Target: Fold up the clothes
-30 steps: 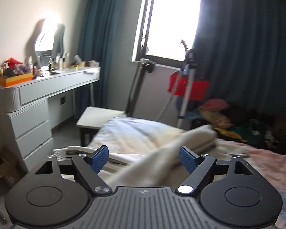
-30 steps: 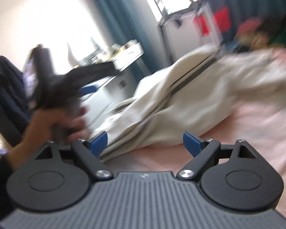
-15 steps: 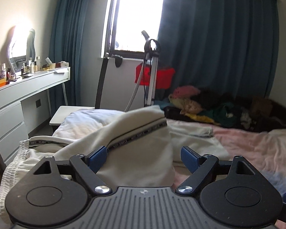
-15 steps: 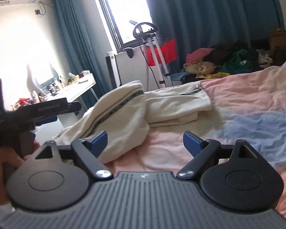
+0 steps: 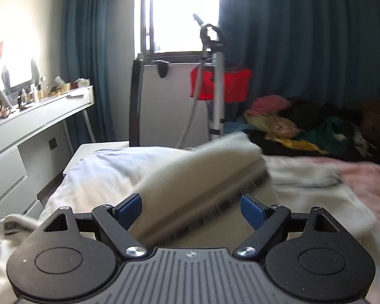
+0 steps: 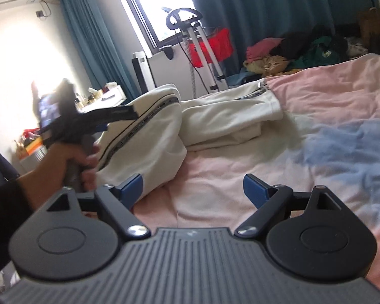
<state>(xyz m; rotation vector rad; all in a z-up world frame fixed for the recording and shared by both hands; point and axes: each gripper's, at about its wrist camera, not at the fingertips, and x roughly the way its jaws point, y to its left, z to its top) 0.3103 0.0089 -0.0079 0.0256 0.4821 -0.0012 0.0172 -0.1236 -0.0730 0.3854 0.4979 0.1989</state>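
Cream trousers (image 6: 152,147) with a dark printed side stripe lie crumpled on the pink bedding (image 6: 329,96), one leg stretching toward the far side. In the left wrist view a raised, blurred fold of the trousers (image 5: 202,167) stands between the blue pads of my left gripper (image 5: 190,202), which is open. The right wrist view shows a hand (image 6: 71,162) holding that left gripper (image 6: 119,120) over the raised fold. My right gripper (image 6: 192,186) is open over bare bedding, with the fold's lower edge by its left pad (image 6: 131,186).
A heap of mixed clothes (image 5: 304,124) lies at the far side. A garment steamer stand (image 5: 219,86) with a red piece stands by the window. A white dressing table (image 5: 38,116) and a stool (image 5: 93,149) are on the left.
My left gripper has swung down and in over the raised trouser fold, which now fills the space between its pads. My right gripper has sunk toward the bedding. Both stay open.
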